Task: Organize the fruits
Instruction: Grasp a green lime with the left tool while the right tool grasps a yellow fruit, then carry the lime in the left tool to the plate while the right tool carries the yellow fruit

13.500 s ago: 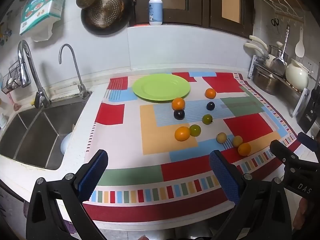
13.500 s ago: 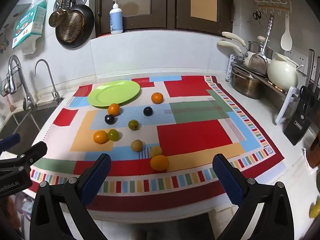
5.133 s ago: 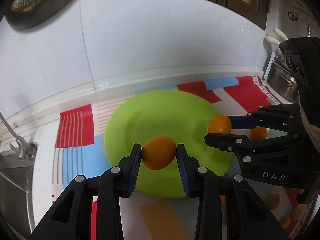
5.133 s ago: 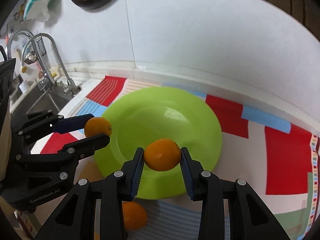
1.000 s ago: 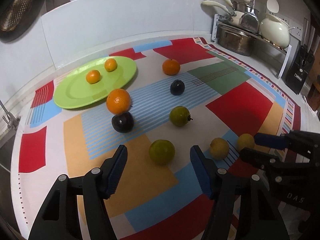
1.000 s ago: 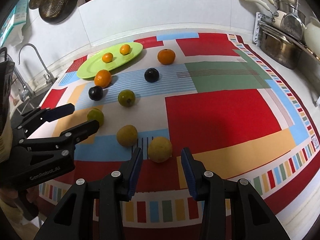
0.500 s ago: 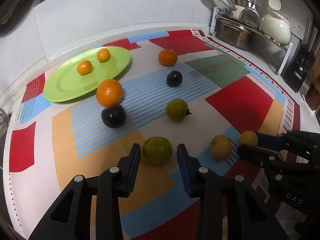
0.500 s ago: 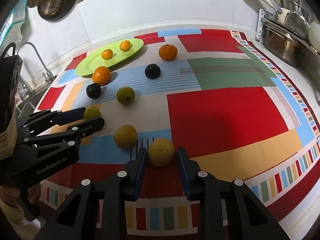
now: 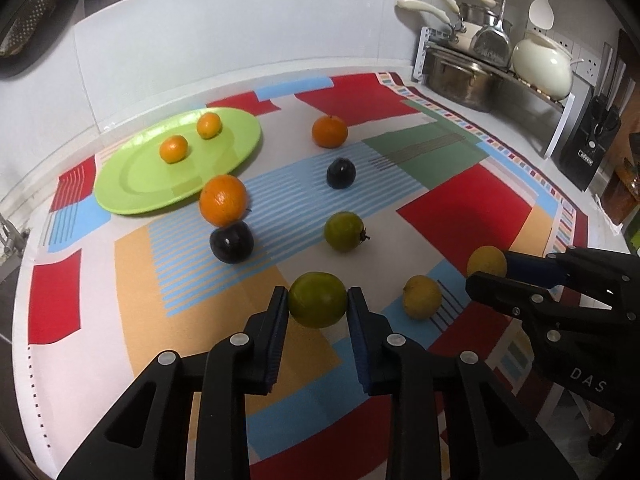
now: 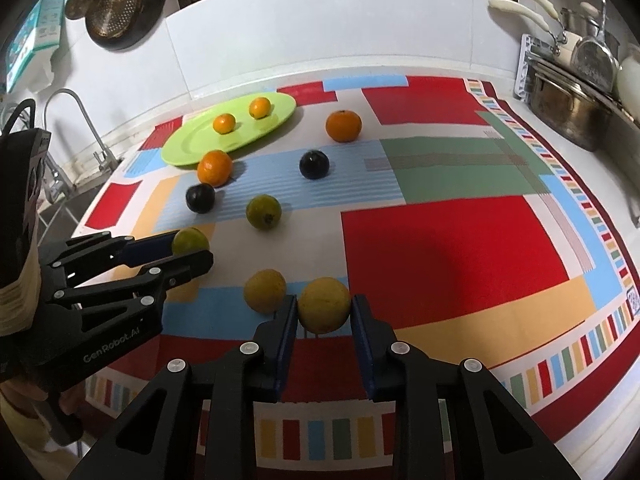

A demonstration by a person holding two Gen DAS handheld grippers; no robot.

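A green fruit [image 9: 317, 299] is pinched between the narrowed fingers [image 9: 278, 320] of the left gripper [image 9: 318, 312] — low over the mat [image 9: 464, 208]. A yellow fruit [image 10: 324, 305] is likewise clamped by the right gripper [image 10: 324, 318]. Farther off, two small oranges [image 9: 174, 149] are seen on the green plate [image 9: 136, 176].

My desk [image 9: 24, 380] carries a patchwork mat [image 9: 460, 208]; on it lie a green plate [image 9: 136, 184] and loose fruit [image 9: 343, 231].
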